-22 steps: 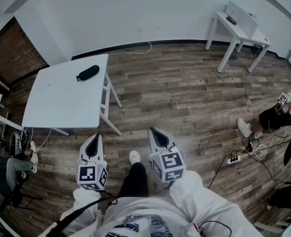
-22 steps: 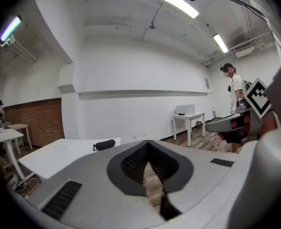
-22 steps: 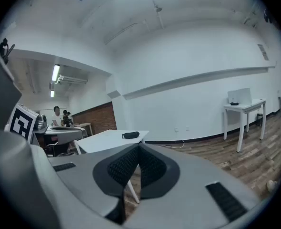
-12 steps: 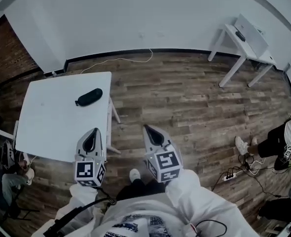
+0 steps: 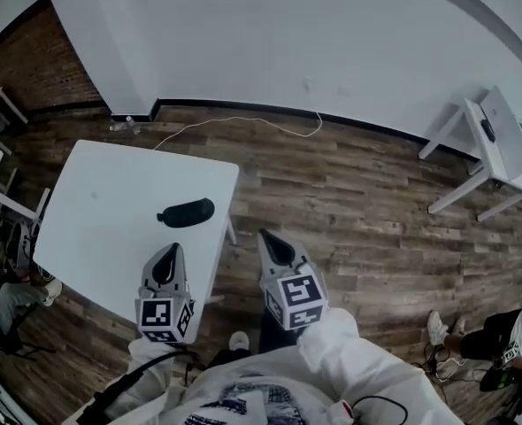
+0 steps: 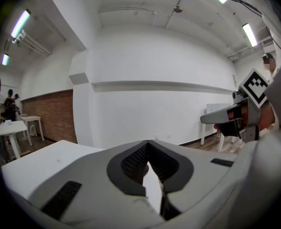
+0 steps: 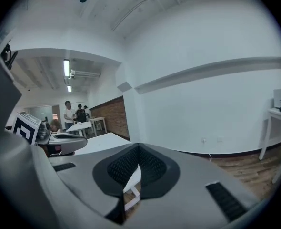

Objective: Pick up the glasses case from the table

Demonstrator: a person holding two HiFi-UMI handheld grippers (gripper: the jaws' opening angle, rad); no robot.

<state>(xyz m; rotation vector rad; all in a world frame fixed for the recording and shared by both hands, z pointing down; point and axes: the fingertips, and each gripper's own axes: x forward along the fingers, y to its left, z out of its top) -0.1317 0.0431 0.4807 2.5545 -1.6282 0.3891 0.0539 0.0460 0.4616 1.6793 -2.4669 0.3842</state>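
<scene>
Lying on one smooth white square table (image 5: pixel 93 228) is one black oblong glasses case (image 5: pixel 186 212). The grey left gripper (image 5: pixel 165 251) and right gripper (image 5: pixel 270 242) have their jaws together.

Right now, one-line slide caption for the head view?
Black case lies on the white table; left hand-held gripper and right hand-held gripper, both shut and empty, held short of it.

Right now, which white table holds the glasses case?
The big table ahead of the left gripper, with the glasses case near its right edge; not the small table far right.
</scene>
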